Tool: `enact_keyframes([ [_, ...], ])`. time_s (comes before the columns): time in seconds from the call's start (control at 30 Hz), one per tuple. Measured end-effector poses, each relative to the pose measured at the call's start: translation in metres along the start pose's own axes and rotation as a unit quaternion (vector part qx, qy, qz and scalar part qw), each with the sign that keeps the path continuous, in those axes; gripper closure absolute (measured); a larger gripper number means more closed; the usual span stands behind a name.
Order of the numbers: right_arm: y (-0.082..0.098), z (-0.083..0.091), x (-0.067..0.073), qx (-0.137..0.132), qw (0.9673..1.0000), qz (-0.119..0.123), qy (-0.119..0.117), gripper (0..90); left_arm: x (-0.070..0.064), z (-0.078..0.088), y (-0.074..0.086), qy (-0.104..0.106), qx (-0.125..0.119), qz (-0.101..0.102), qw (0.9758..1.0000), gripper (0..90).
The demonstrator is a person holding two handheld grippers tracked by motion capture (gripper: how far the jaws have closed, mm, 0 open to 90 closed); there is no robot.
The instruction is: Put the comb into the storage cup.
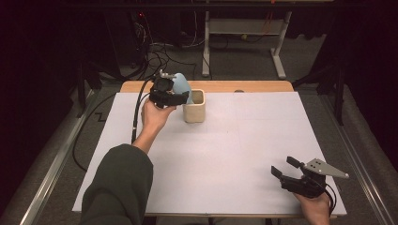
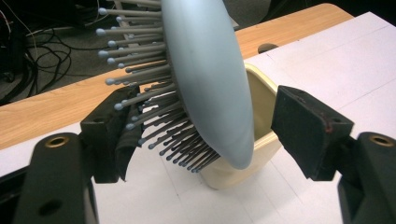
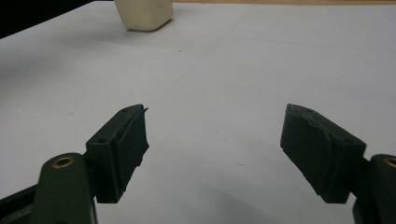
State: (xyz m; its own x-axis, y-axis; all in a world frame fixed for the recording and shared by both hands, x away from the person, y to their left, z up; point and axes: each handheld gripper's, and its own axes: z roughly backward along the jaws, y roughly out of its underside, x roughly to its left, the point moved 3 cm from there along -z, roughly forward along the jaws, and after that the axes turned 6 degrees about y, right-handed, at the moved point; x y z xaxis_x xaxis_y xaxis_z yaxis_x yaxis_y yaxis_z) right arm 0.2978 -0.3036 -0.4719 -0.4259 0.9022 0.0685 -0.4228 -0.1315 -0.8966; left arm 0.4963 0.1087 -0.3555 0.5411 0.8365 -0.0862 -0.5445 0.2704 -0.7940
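One hairbrush point(image 2: 205, 79) out here, pale blue, bristles too many to count. One cream cup point(image 1: 194, 107), square-sided, the lone container on the sheet. Two grippers in play: the left gripper point(image 1: 184, 99) up by the cup, the right gripper point(image 1: 284, 167) near the front edge. One white sheet point(image 1: 225, 154) covering one wooden table point(image 1: 253, 86).

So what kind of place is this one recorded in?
Most likely a lab or workshop set up for recording, not a home. A white sheet covers a wooden table, loose cables trail over grey carpet behind it, and a bare metal bench frame stands at the back.
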Motion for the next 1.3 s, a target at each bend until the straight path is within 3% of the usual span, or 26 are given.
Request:
enact_keyframes([
  [0.83, 0.0, -0.001, 0.001, 0.002, 1.0, 0.003, 0.0, 23.7, 0.009, 0.019, 0.012, -0.002, -0.01, 0.002, 0.9999, 26.9],
  [1.3, 0.0, -0.001, 0.001, 0.004, 1.0, 0.001, 0.0, 23.8, 0.014, 0.036, 0.019, -0.004, -0.031, 0.004, 0.9995, 30.0],
])
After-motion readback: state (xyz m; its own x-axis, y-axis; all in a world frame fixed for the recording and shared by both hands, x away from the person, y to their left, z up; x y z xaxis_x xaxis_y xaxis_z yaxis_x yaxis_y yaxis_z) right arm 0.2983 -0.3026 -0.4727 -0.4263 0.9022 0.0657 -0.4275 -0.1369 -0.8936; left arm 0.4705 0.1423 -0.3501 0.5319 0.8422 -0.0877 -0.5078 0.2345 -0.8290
